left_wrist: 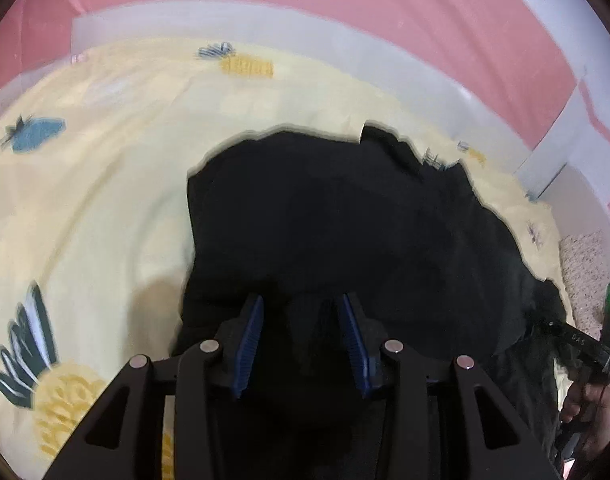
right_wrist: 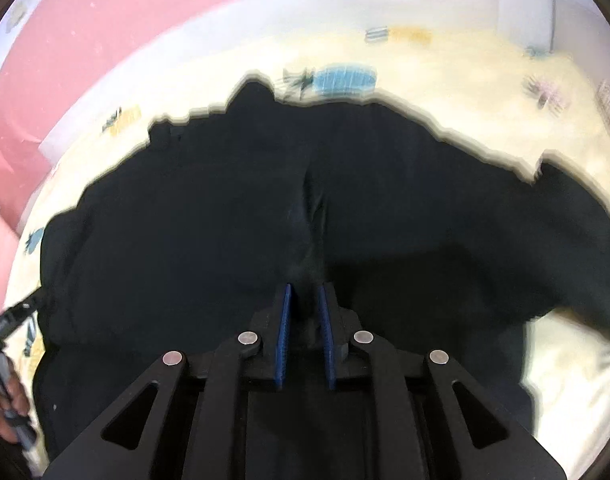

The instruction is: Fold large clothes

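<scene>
You are at the gripping step: the black garment (right_wrist: 225, 208) lies spread in a rumpled heap on the bed's yellow pineapple-print sheet (left_wrist: 105, 184), not yet folded. Your right claw (right_wrist: 305, 300) is pressed together on a raised ridge of the cloth, pinching it. Your left claw (left_wrist: 301, 312) stands partly spread with dark cloth bunched between its pads; whether they press it, you cannot tell. Next, I judge, you need both holds firm, then lift and carry the edge across evenly. No containers are in view.
</scene>
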The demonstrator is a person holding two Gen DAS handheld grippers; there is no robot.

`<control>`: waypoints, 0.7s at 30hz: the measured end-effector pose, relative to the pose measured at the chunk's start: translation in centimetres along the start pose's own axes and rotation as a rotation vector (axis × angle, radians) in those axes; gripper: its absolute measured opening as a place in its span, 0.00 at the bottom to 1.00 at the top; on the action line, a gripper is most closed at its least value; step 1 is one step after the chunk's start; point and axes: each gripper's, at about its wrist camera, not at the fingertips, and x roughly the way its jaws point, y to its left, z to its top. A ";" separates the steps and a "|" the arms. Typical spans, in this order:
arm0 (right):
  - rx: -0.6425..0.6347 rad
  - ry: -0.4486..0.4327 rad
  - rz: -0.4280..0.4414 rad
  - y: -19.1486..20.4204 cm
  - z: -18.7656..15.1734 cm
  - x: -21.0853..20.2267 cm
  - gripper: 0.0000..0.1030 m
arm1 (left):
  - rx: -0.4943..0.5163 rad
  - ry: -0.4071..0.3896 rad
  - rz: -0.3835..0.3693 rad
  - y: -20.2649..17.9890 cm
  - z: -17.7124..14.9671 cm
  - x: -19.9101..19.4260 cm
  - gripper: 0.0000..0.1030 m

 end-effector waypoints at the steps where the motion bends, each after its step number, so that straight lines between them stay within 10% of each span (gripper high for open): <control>1: -0.016 -0.051 -0.008 0.4 0.7 -1.0 0.14 | 0.008 -0.025 0.012 0.0 0.8 -0.3 0.40; 11: -0.094 0.091 0.019 2.4 1.3 7.3 0.14 | 0.000 0.053 0.105 0.8 2.6 6.1 0.41; 21: 0.022 0.015 0.087 0.9 -3.6 -3.3 0.15 | 0.001 0.019 0.081 -1.7 -1.8 -3.6 0.40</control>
